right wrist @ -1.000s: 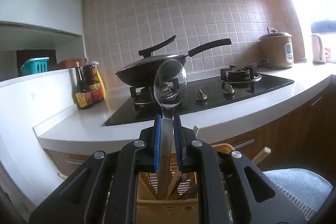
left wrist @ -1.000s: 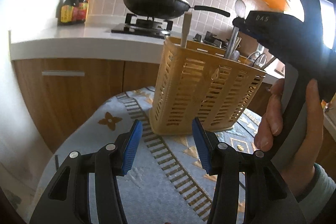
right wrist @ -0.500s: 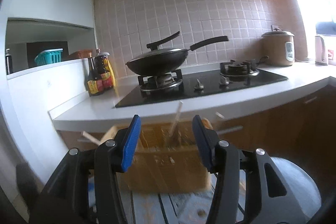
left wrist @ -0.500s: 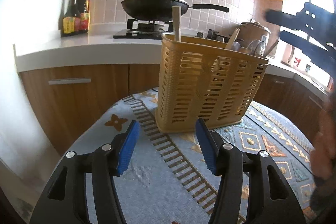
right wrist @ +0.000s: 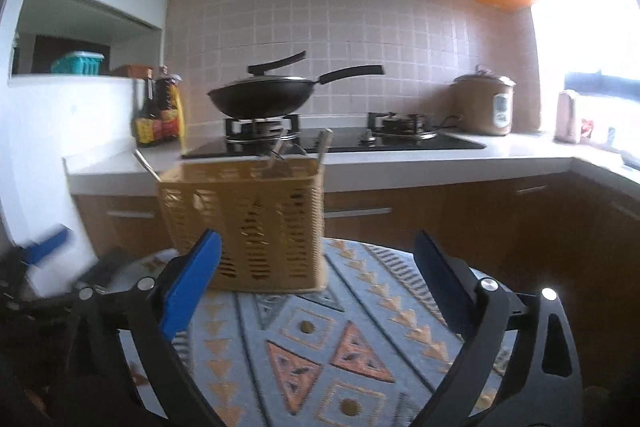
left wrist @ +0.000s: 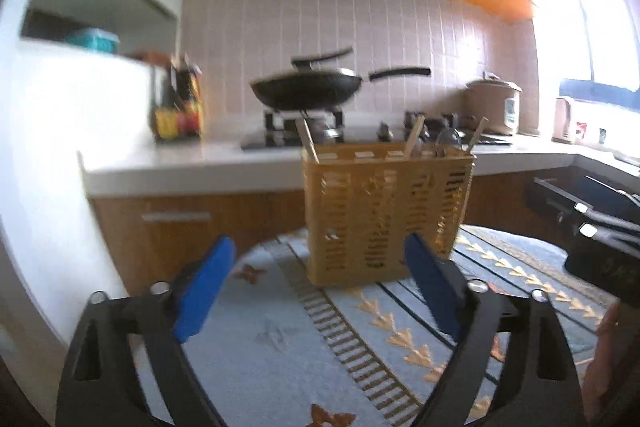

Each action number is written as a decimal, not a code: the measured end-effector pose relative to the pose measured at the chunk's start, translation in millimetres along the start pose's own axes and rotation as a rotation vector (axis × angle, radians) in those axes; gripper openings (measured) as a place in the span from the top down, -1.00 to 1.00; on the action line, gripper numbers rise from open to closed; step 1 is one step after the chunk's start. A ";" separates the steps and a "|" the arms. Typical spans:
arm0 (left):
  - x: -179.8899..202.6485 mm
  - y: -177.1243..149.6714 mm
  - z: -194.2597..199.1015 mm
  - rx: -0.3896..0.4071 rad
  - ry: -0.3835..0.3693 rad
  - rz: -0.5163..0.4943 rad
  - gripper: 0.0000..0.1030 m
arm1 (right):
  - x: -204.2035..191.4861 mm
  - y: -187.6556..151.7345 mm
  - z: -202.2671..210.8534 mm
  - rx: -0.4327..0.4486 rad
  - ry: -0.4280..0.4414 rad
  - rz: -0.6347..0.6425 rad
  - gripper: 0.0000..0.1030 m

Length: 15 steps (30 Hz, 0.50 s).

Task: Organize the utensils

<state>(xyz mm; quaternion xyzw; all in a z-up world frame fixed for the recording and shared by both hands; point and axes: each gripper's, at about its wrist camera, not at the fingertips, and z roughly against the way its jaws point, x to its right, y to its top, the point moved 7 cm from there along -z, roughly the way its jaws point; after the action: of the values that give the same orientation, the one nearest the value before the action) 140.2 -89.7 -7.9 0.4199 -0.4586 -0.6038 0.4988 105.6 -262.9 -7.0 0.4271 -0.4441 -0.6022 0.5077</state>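
The left gripper (left wrist: 316, 287) is opening, nothing between its blue pads; the right gripper (right wrist: 320, 287) is opening too, likewise empty; the yellow basket (left wrist: 384, 215) stands upright on the patterned cloth (left wrist: 360, 339) of the bench, chopsticks (left wrist: 413, 135) and a spoon (left wrist: 447, 141) poking from its top; any further utensil should probably go in from above, handle down, without nudging the basket; behind, a wok (right wrist: 264, 97), sauce bottles (right wrist: 158, 111) and a rice cooker (right wrist: 484, 105) sit well apart, blocking nothing.

Yellow slatted basket (left wrist: 384, 215), blue triangle-patterned cloth (right wrist: 320, 339)
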 end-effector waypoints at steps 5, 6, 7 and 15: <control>-10.7 -7.4 -1.9 0.020 0.054 0.030 -0.77 | 9.9 -9.8 7.6 0.058 -0.095 0.052 -0.85; -14.2 -7.3 -3.0 0.014 0.051 0.051 -0.77 | 11.0 -11.2 7.4 0.059 -0.095 0.056 -0.85; -17.3 -7.6 -4.1 0.007 0.045 0.069 -0.77 | 10.7 -13.1 6.3 0.054 -0.092 0.060 -0.85; -23.6 -7.6 -3.6 0.010 0.077 0.084 -0.82 | 4.6 -17.0 1.3 0.036 -0.054 0.067 -0.85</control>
<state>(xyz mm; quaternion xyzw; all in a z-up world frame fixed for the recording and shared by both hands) 145.6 -66.3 -15.0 0.4259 -0.4594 -0.5632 0.5389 99.9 -265.9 -23.4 0.4044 -0.4824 -0.5880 0.5079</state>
